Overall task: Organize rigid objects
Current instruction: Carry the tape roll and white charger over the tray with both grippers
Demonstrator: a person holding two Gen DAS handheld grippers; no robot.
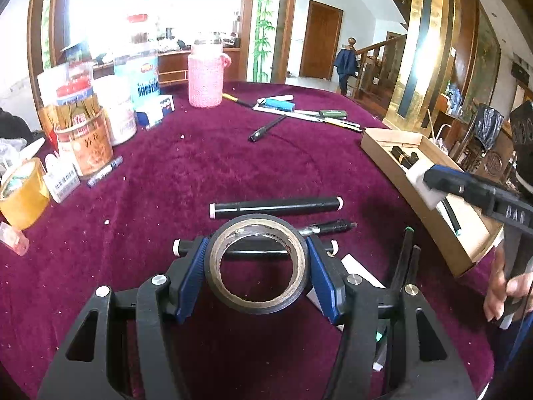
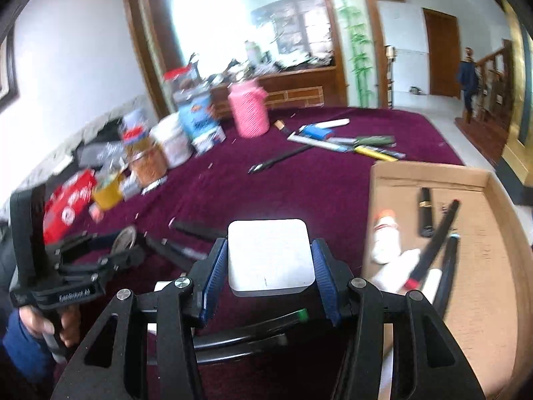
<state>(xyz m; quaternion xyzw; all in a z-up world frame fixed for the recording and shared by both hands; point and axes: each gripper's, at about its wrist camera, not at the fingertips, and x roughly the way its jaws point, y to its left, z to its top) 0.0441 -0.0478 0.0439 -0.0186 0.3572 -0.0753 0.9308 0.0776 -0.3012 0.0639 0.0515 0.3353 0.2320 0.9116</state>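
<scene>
Pinching a black tape roll (image 1: 256, 268), left hand-held gripper (image 1: 256, 266) is waiting while right hand-held gripper (image 2: 266, 266), clamping a white block (image 2: 269, 256), is nearing the part-filled cardboard box (image 2: 479, 233); pens (image 1: 299, 113) are remaining on the worktop (image 1: 200, 173).

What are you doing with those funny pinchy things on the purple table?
A person is tidying up with a pincher tool in each hand. The left gripper is squeezing a black roll of tape just above the purple cloth. The right gripper holds a flat white block beside the cardboard box, which already has pens and small things in it. More pens still lie across the table.
</scene>
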